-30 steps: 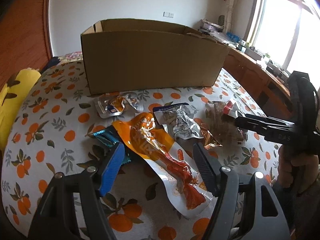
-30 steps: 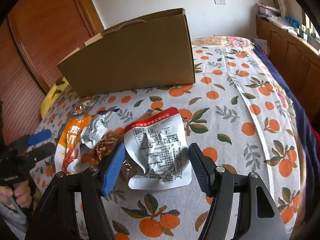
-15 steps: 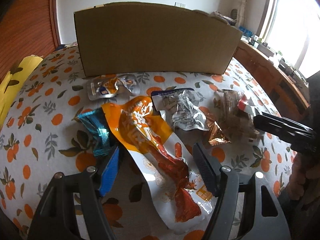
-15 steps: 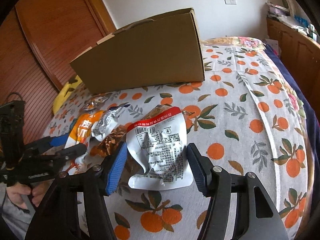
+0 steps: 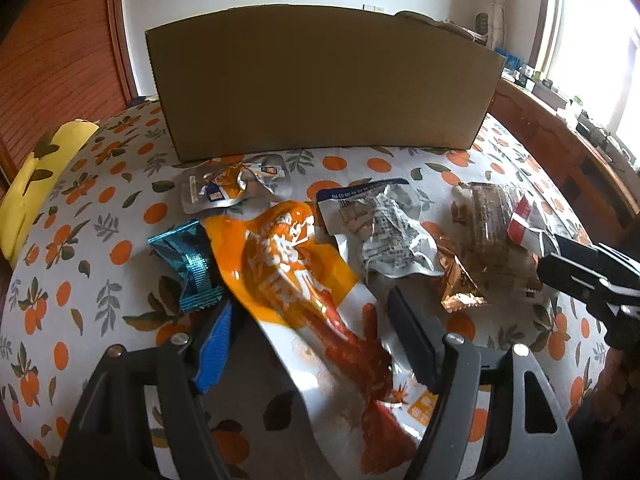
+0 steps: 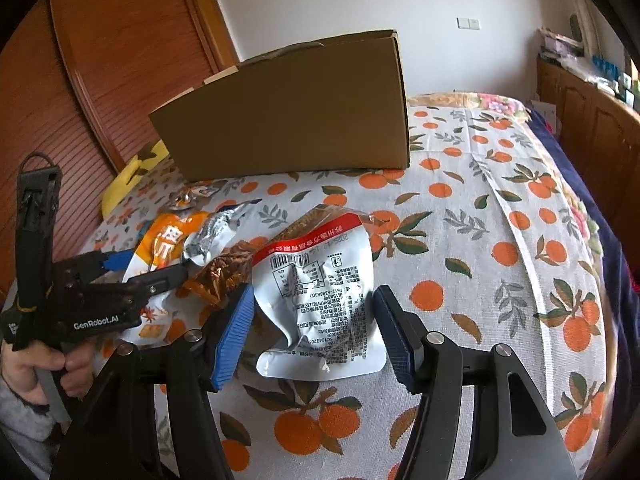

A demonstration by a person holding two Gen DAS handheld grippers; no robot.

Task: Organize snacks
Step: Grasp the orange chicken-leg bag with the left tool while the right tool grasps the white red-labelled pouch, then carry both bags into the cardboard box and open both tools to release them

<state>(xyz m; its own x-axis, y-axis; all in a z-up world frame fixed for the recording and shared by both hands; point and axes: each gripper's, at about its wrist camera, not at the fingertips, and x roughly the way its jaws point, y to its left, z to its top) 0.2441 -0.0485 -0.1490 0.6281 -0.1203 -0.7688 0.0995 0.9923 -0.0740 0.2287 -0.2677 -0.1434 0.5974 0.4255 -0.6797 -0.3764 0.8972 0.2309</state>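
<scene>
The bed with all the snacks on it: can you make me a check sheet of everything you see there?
Surface: bedspread with orange-fruit print.
Job's things: orange packet, teal packet, silver packets, red-topped white packet, brown packet, all loose before the cardboard box.
Clutter: yellow pillow.
Grippers: left gripper open astride the orange packet; right gripper open astride the white packet.
Cables: nothing seen.
Surroundings: wooden wardrobe, window.

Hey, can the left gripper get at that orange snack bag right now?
Probably yes. The left gripper is open and already straddles the orange snack bag, which lies on top with nothing covering it.
</scene>
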